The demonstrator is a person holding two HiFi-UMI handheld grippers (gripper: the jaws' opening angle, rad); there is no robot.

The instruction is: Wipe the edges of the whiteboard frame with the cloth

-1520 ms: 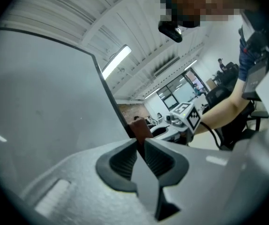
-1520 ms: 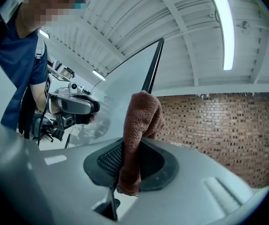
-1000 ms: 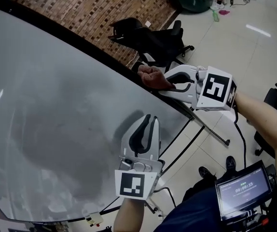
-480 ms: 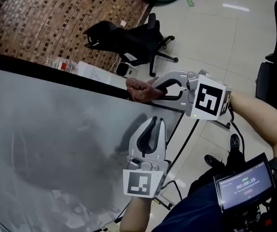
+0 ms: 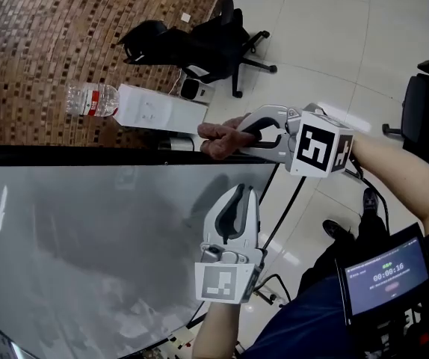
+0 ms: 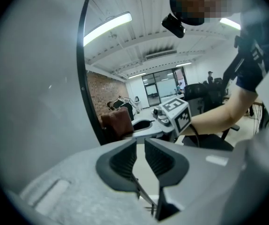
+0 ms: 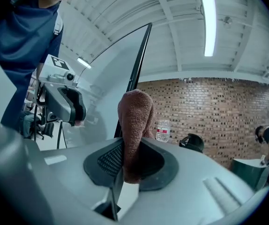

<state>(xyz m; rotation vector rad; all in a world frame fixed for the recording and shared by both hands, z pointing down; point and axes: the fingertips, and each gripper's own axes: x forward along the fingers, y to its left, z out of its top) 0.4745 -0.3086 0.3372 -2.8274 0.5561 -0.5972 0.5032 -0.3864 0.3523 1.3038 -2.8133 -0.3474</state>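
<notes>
From the head view, my right gripper point(image 5: 235, 136) is clamped on the brown cloth point(image 5: 216, 138), with the wad sitting at the corner where the black frame point(image 5: 65, 155) of the whiteboard point(image 5: 87, 238) ends; I judge it to be on the edge or just beside it. My left gripper point(image 5: 235, 193) hovers over the board face below, close to the right one. Beyond the frame stand a water bottle point(image 5: 91, 99) and a white box point(image 5: 158, 111). In the left gripper view the jaws are all but together with nothing between them, and past them the cloth sits against the dark frame strip. In the right gripper view the pads bite only the lower fold of the cloth, and most of it rises free above the jaws in front of the frame edge. That is my worry: drag along the frame could pull the loose wad out of the grip, or let it fold over so that hard jaw, not cloth, scrapes the strip. Running off the corner would also lose contact — and a wide sweep risks clipping the bottle.
</notes>
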